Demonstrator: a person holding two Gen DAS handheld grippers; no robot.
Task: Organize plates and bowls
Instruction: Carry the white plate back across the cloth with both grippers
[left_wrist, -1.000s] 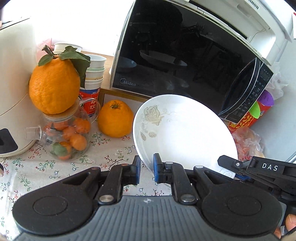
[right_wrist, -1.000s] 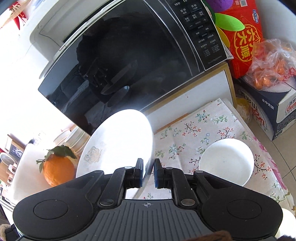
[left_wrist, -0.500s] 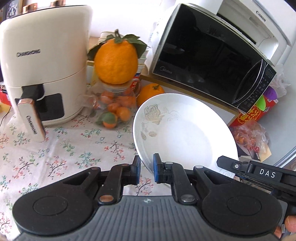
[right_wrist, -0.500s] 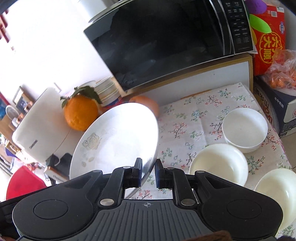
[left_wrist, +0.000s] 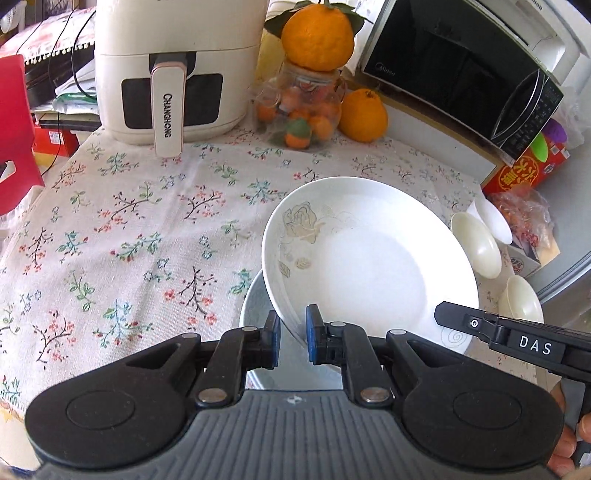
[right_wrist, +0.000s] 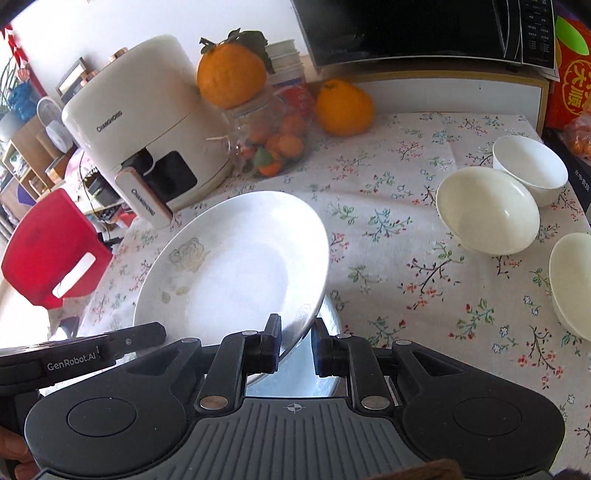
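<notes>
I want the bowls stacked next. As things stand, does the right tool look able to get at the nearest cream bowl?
Probably not yet. The right tool has the rose plate's rim between its opening jaws. The tablecloth between it and the cream bowl looks bare, so the way seems free afterwards.

Open cloth on the surface (left_wrist: 122, 236) left of the rose plate (left_wrist: 369, 266); air fryer (left_wrist: 173, 70), fruit jar (left_wrist: 303, 107) block back, bowls (right_wrist: 487, 218) crowd right.
</notes>
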